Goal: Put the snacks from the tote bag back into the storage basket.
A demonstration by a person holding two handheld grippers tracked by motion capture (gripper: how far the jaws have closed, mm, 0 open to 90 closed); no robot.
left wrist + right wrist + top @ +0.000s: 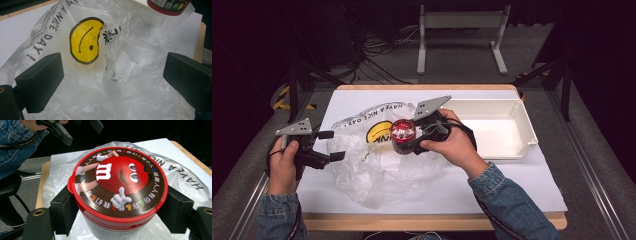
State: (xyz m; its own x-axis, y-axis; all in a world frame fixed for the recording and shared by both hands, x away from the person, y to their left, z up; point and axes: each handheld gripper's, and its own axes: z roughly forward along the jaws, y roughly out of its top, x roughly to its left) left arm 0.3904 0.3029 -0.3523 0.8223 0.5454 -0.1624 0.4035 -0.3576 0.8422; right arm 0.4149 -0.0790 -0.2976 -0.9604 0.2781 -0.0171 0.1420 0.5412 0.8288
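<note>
- Candy tub [117,187], red-lidded: clamped at its sides by the right claw [409,142], held clear above the plastic bag [372,160].
- Left claw [329,145]: jaws spread wide, holding nothing, poised at the bag's left edge.
- Judged status: tub lifted out of the bag; placement outstanding, probably into the white tray [522,145] on the tabletop [532,185].

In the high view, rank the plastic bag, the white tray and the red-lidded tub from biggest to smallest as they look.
1. Plastic bag and white tray: too close in spread to rank.
2. Red-lidded tub, clearly smallest, held by the right gripper nearer the camera, over the bag.
</note>
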